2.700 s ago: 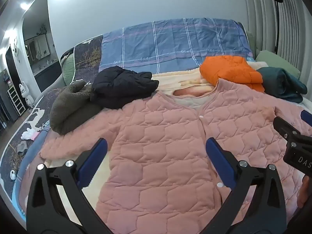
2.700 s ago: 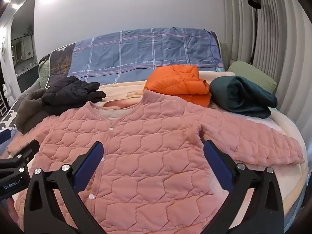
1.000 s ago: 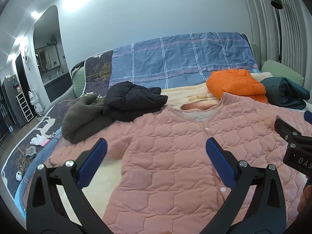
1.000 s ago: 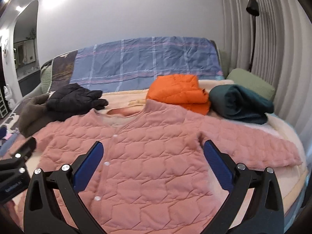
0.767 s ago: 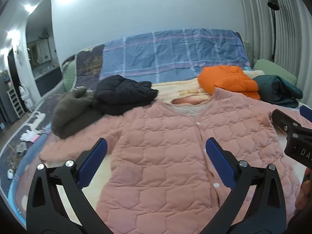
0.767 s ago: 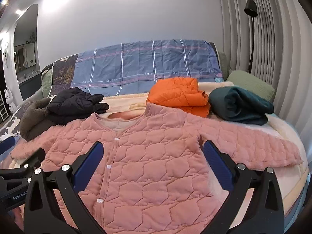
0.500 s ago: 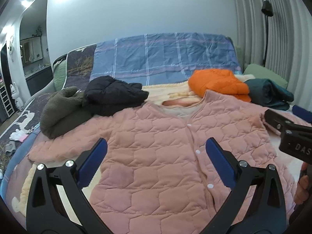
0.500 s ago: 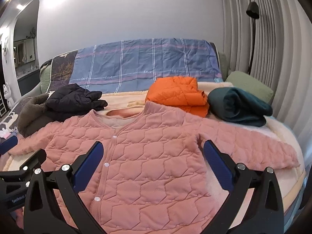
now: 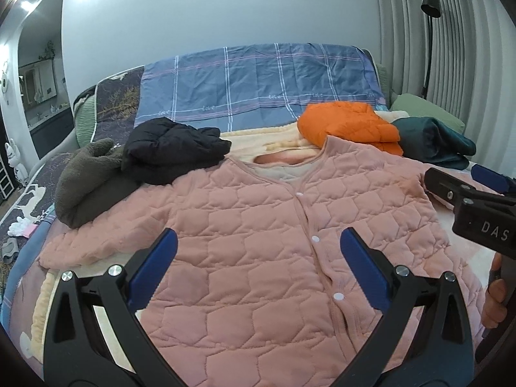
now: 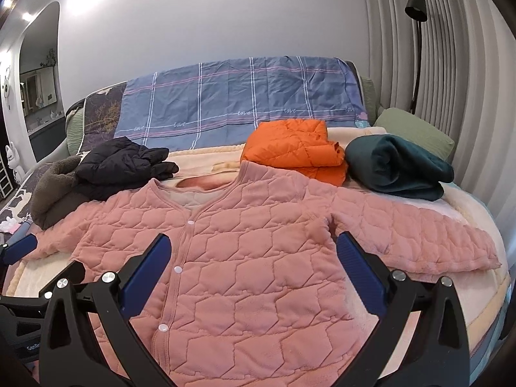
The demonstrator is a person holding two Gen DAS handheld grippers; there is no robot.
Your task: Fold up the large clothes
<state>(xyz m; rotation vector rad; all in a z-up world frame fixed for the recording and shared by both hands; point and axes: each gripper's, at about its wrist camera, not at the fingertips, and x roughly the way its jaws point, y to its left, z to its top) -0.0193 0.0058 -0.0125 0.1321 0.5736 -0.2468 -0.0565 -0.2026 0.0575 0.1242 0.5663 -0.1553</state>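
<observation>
Pink quilted jacket (image 10: 258, 258): spread flat, buttoned, on bed (image 10: 467, 213) for folding | left gripper (image 9: 258, 267), right gripper (image 10: 254, 267): wide open, empty, poised above hem

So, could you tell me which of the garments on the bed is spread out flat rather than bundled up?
The pink quilted jacket, lying open with both sleeves extended. The orange jacket, dark green garment, black jacket and olive fleece are folded or heaped.
</observation>
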